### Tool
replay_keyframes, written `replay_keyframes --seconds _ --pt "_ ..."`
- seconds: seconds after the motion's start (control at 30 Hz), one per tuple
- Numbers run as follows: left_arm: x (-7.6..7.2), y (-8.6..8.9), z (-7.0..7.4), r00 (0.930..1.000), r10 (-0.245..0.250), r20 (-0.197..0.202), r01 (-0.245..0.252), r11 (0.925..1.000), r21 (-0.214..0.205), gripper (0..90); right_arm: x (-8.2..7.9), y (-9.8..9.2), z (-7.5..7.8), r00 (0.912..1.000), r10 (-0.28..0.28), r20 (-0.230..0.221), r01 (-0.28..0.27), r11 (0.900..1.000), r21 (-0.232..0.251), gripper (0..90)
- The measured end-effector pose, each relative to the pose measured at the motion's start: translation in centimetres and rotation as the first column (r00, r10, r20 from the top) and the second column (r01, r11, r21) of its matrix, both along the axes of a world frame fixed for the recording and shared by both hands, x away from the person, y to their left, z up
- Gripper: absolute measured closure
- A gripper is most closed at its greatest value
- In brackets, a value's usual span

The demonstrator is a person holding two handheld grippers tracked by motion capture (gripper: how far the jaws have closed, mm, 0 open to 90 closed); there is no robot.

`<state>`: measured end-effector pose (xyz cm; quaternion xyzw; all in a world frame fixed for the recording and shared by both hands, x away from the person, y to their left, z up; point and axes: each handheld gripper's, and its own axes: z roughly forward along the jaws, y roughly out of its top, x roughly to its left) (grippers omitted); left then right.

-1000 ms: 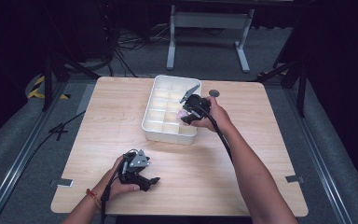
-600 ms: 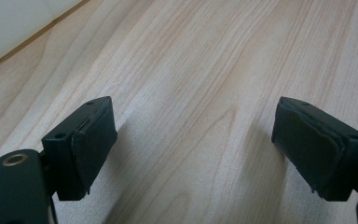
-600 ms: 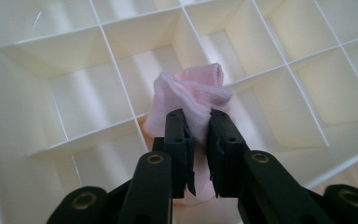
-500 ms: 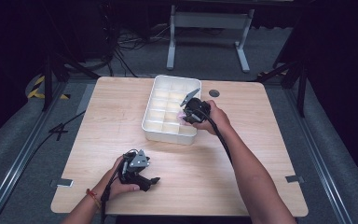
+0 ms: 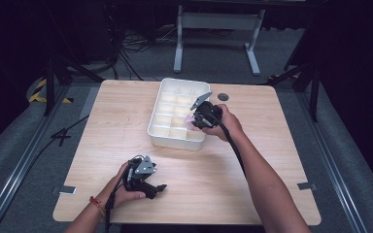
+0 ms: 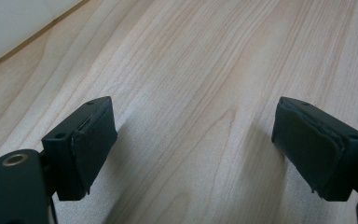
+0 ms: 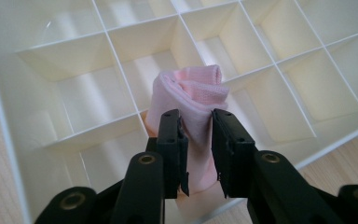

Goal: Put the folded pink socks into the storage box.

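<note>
A rolled pink cloth stands between the jaws of my right gripper, over a compartment of the white divided tray. The jaws have just been opening a little, but the pads still press on the roll. From above, the right gripper hangs over the tray's near right compartments, with a bit of the pink cloth showing. My left gripper rests near the table's front edge, and its jaws stand wide open over bare wood.
The wooden table has a dark round fitting behind the right hand and grey tape marks at its sides. A corner of the tray lies far ahead of the left gripper. A metal stand is on the floor beyond.
The right gripper has edged slightly toward the tray's near side with the pink cloth. The left hand and gripper have not moved.
</note>
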<state>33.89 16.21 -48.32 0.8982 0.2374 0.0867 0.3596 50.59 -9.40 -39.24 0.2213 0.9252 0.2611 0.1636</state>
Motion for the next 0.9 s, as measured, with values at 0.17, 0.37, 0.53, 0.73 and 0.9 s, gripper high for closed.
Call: replay_keyframes --seconds 0.17,0.37,0.53,0.73,0.9 --pt "0.0 0.0 0.0 1.0 0.0 0.0 0.0 1.0 0.0 13.9 -0.7 -0.4 0.9 0.9998 0.008 0.018 -0.008 0.9999 0.007 69.5" --pt "0.0 0.0 0.0 1.0 -0.001 -0.002 0.001 1.0 0.002 13.9 -1.3 -1.1 1.8 0.9993 -0.002 0.037 0.002 0.9999 0.014 63.0" --pt "0.0 0.0 0.0 1.0 -0.001 -0.002 0.001 1.0 0.002 13.9 -2.1 -1.6 2.1 0.9981 -0.008 0.061 0.008 1.0 0.005 56.4" --pt "0.0 0.0 0.0 1.0 -0.002 -0.001 0.002 1.0 0.002 13.9 -2.8 -2.2 2.4 0.9976 -0.008 0.069 0.008 1.0 -0.006 49.6" --pt "0.0 0.0 0.0 1.0 -0.002 -0.002 0.002 1.0 0.003 13.9 -3.4 -2.8 2.7 0.9963 -0.014 0.085 0.015 0.9998 -0.008 42.1"
